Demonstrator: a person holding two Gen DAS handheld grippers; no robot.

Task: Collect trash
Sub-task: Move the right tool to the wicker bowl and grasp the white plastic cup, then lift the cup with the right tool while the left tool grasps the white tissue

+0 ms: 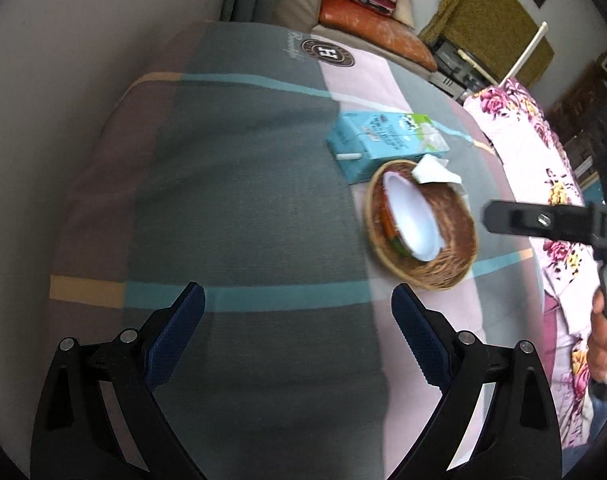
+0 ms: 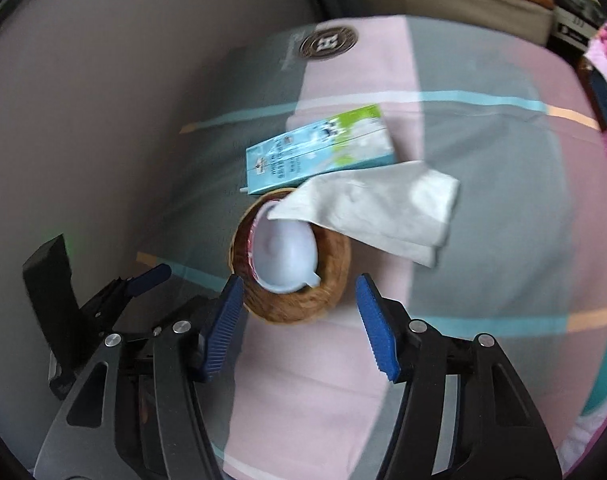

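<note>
Trash sat gathered on a cloth-covered table (image 1: 243, 208), where a small woven basket (image 1: 451, 240) held a white plastic cup (image 1: 411, 220) lying on its side, its open mouth facing the cameras. A crumpled white napkin (image 2: 383, 204) draped over the basket's far rim and spread onto the cloth to the right, apart from the grippers. A blue milk carton (image 1: 379, 140) lay flat just beyond the basket, touching or nearly touching its far edge, with a white straw at its left end. The left gripper (image 1: 299, 320) hovered over bare cloth, near and left of the basket, its blue-padded jaws spread wide and holding nothing. The right gripper (image 2: 299, 316) hung just above the basket's near rim, jaws also parted wide and empty. A floral cloth (image 1: 543, 168) lay along the table's right side.
</note>
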